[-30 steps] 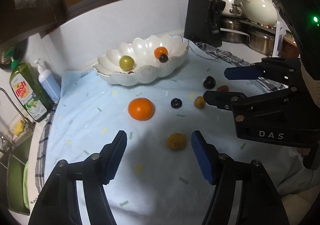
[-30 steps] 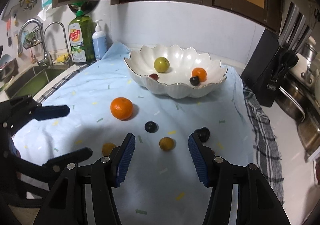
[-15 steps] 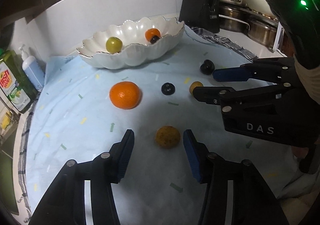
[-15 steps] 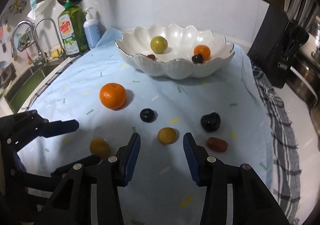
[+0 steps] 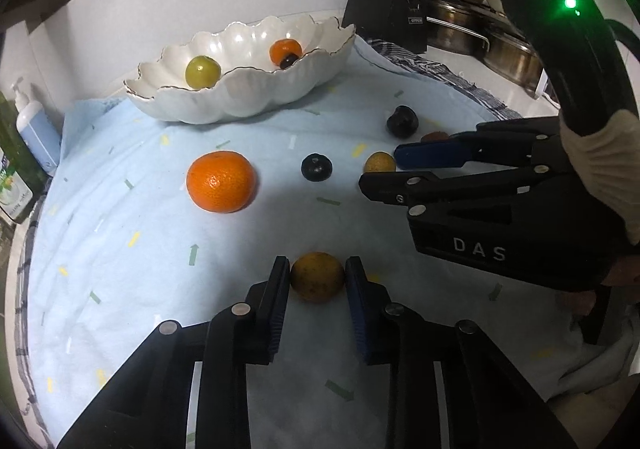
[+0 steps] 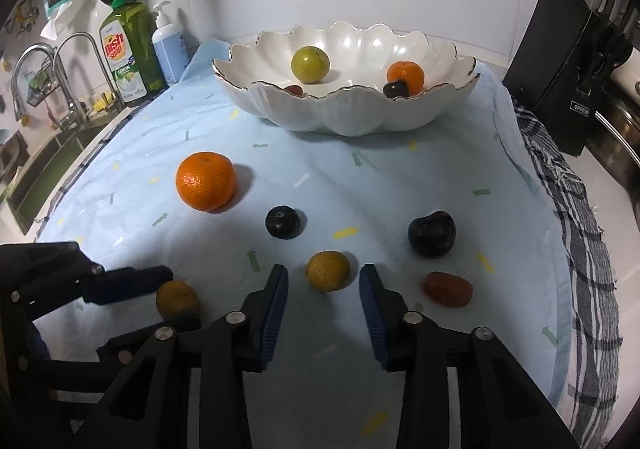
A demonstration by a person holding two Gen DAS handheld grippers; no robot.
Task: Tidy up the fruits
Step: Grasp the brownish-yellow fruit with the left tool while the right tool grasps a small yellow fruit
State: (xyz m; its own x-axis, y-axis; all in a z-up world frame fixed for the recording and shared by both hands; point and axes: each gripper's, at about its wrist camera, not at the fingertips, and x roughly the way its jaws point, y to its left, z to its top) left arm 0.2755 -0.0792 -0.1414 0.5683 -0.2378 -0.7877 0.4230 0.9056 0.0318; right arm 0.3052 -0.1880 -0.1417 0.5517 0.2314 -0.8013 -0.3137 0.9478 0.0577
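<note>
While the left wrist view looks along the left gripper, its fingers are drawn in on a speckled yellow fruit resting on the blue cloth, both pads touching its sides, with the large orange ahead and to their left. From the right wrist view, the right gripper stands open, a smaller yellow fruit lying between its fingertips and touching neither, the dark plum and red fruit just right of the right finger, and the white bowl well beyond.
</note>
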